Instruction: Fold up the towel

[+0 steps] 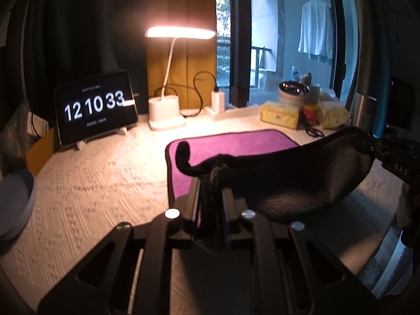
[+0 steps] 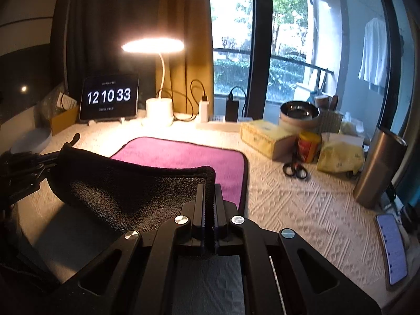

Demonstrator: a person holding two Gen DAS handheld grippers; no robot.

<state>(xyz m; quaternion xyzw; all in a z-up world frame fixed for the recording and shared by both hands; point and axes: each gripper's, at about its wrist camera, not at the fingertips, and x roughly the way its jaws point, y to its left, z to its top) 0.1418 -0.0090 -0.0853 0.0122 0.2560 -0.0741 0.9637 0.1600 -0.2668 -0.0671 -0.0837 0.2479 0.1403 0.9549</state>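
Note:
A towel, magenta on top with a dark underside and black hem (image 1: 236, 144) (image 2: 183, 155), lies on the white textured tablecloth. Its near edge is lifted and curled, showing the dark side (image 1: 288, 181) (image 2: 118, 191). My left gripper (image 1: 211, 183) is shut on the near left corner of the towel. My right gripper (image 2: 208, 191) is shut on the near right corner. Each gripper also shows in the other's view: the right one at the far right edge (image 1: 378, 149), the left one at the far left (image 2: 50, 162). The lifted edge sags between them.
At the back stand a clock tablet (image 1: 95, 107), a lit desk lamp (image 1: 168, 110) and a charger (image 1: 218, 101). At the right are tissue boxes (image 2: 265, 137), a metal bowl (image 2: 299, 115), a red can (image 2: 308, 147), scissors (image 2: 295, 169), a steel tumbler (image 2: 378, 168) and a phone (image 2: 392, 249). A grey plate (image 1: 15, 204) sits left.

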